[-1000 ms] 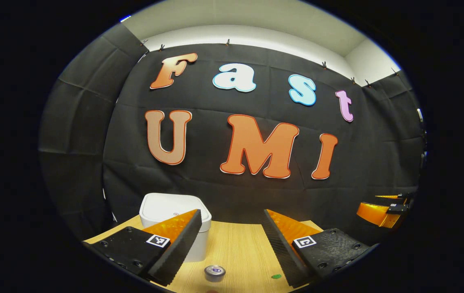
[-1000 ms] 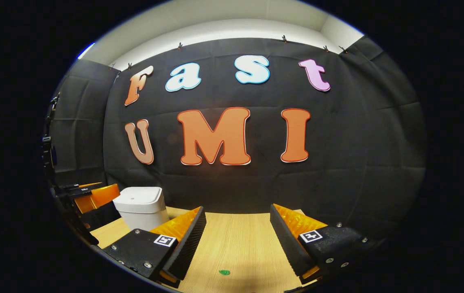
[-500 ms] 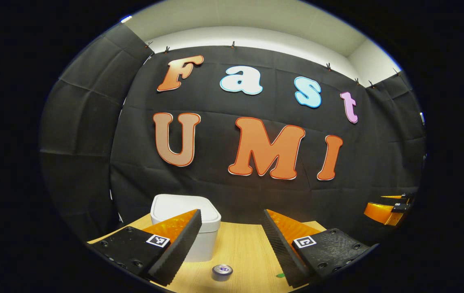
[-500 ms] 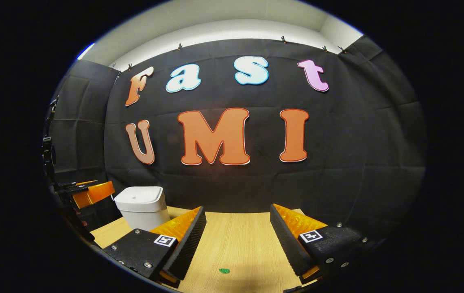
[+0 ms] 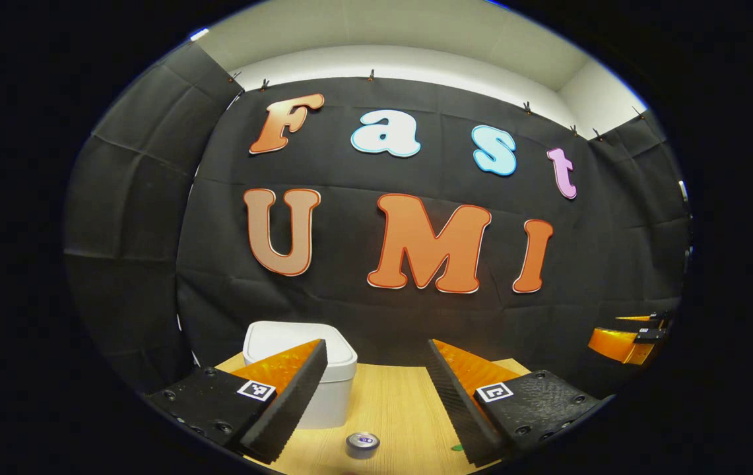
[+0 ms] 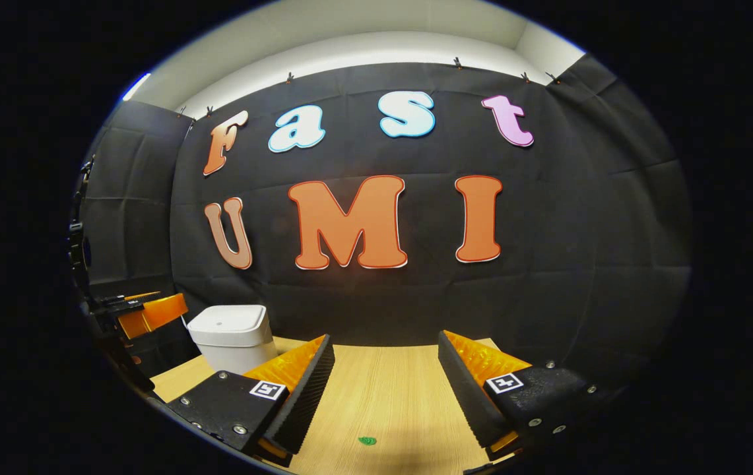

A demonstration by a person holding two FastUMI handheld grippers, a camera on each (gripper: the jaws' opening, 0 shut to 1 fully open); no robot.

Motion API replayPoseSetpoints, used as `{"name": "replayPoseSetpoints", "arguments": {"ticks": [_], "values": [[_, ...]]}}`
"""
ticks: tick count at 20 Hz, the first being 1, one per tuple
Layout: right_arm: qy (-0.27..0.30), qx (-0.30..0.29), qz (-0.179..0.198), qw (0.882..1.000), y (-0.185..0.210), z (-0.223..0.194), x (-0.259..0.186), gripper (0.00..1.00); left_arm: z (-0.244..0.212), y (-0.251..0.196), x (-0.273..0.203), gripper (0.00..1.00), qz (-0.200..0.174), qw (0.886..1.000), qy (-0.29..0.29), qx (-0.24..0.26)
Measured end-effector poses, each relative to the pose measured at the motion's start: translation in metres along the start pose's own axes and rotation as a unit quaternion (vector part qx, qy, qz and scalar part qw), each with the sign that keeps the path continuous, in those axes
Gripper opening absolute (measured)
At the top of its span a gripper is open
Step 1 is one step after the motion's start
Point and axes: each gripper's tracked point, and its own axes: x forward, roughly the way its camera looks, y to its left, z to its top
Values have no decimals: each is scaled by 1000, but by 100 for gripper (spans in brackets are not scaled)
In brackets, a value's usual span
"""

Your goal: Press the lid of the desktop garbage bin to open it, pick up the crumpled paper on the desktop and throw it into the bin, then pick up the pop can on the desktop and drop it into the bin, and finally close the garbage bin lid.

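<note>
Bin (image 5: 313, 369) sat at the back left of the wooden desktop (image 5: 396, 402), lid (image 5: 284, 336) shut and flat, so I'd judge step one, pressing the lid, not yet done. Left gripper (image 5: 376, 402) hung above the desk, jaws wide apart, holding nothing; the bin lay behind its left finger. Pop can (image 5: 362, 444) stood upright just in front of the bin, between the fingers. Right gripper (image 6: 386, 396) was likewise wide open and empty, bin (image 6: 231, 335) well off to its left. No crumpled paper visible. Advice: press with one fingertip square on the lid's top, straight down, avoid clipping the can.
</note>
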Motion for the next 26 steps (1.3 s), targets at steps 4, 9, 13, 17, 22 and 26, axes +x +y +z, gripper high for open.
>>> {"name": "replayPoseSetpoints", "arguments": {"ticks": [4, 9, 13, 17, 22, 26], "values": [[2, 0, -3, 1000, -3, -1, 3, 94, -1, 0, 3, 94, -1, 1000, 4, -4], [0, -1, 0, 1000, -3, -1, 6, 94, 2, 0, 6, 94, -2, 1000, -4, 1], [3, 2, 7, 1000, -2, -2, 11, 94, 0, 14, 10, 43, 35, 999, 2, 13], [2, -1, 10, 1000, -3, -2, 14, 94, -14, 30, 17, 2, 61, 998, 29, -2], [9, 0, 12, 1000, -3, -8, 19, 94, -16, 35, 13, 0, 66, 997, 37, 6], [13, 6, 11, 1000, -2, -8, 24, 94, -9, 38, 14, 0, 68, 997, 37, 5]]}}
